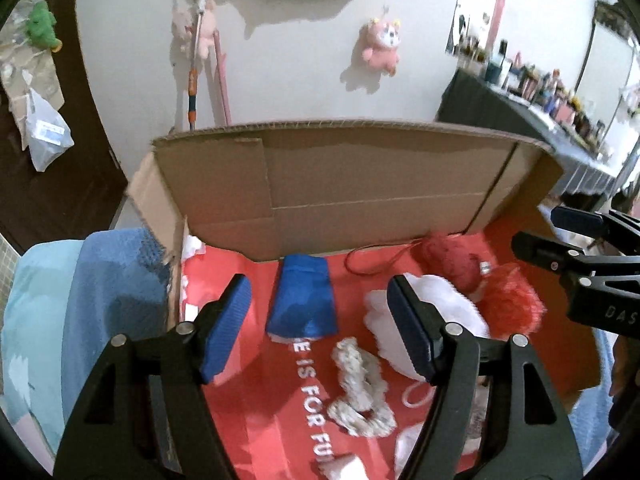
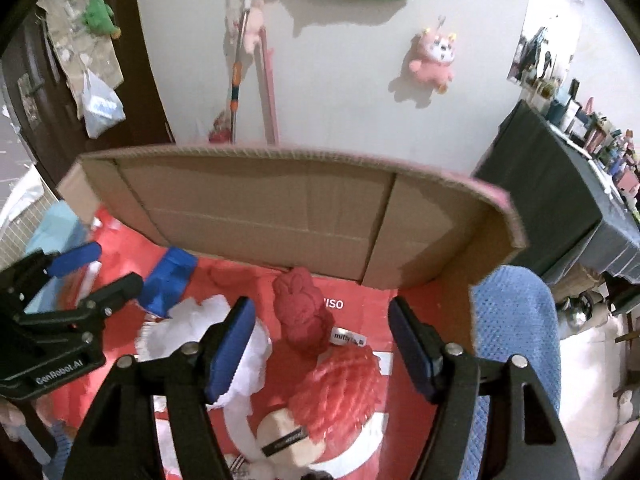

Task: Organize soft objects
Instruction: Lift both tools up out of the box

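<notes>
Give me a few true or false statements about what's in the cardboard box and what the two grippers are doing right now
1. The left gripper holds the blue pouch. False: its jaws stand open with nothing clamped; the pouch lies on the red liner beyond them.
2. The right gripper is open. True.
3. A knotted rope toy lies in the box. True.
4. The red plush hangs on the wall. False: it lies in the box; a pink plush hangs on the wall.
5. A blue towel drapes over the box's right edge. True.
</notes>
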{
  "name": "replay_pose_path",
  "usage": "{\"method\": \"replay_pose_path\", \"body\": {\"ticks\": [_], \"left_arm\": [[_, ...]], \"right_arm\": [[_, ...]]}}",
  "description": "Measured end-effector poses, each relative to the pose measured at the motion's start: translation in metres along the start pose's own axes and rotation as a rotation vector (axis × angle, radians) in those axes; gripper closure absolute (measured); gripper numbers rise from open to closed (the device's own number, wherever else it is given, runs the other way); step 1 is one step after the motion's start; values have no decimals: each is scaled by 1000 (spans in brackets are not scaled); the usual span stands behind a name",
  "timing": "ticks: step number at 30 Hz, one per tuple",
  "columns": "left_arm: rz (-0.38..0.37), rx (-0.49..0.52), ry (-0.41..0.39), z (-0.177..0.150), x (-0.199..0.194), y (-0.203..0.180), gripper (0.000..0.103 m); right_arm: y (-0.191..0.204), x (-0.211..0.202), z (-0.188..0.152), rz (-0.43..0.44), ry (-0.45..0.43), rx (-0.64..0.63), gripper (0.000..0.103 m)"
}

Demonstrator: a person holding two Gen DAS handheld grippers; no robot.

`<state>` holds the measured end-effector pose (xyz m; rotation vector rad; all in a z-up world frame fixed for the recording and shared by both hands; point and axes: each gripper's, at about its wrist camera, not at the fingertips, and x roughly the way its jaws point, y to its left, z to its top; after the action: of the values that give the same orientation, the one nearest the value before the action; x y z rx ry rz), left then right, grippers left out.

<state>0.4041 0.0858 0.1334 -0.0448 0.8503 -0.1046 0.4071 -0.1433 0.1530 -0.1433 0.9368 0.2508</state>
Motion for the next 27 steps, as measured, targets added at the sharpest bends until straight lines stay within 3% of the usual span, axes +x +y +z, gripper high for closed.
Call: {"method": "replay_pose_path", "body": {"ticks": [4, 9, 17, 21, 27], "left_arm": [[14, -15, -71, -11, -28, -10, 24], [-18, -63, -142, -24, -56, -18, 18], [30, -92, -255, -66, -89, -22, 10], [101, -63, -332, -91, -100, -26, 5], [122, -46, -389, -109, -97, -35, 3]], "right_arm": [[0, -24, -6, -14, -88, 4, 24], [0, -55, -26, 42, -172, 60, 16], [15, -89, -84, 3, -301, 19, 6], [16, -94, -116, -17, -361, 28, 0], [13, -73, -141, -43, -372, 23, 0]]}}
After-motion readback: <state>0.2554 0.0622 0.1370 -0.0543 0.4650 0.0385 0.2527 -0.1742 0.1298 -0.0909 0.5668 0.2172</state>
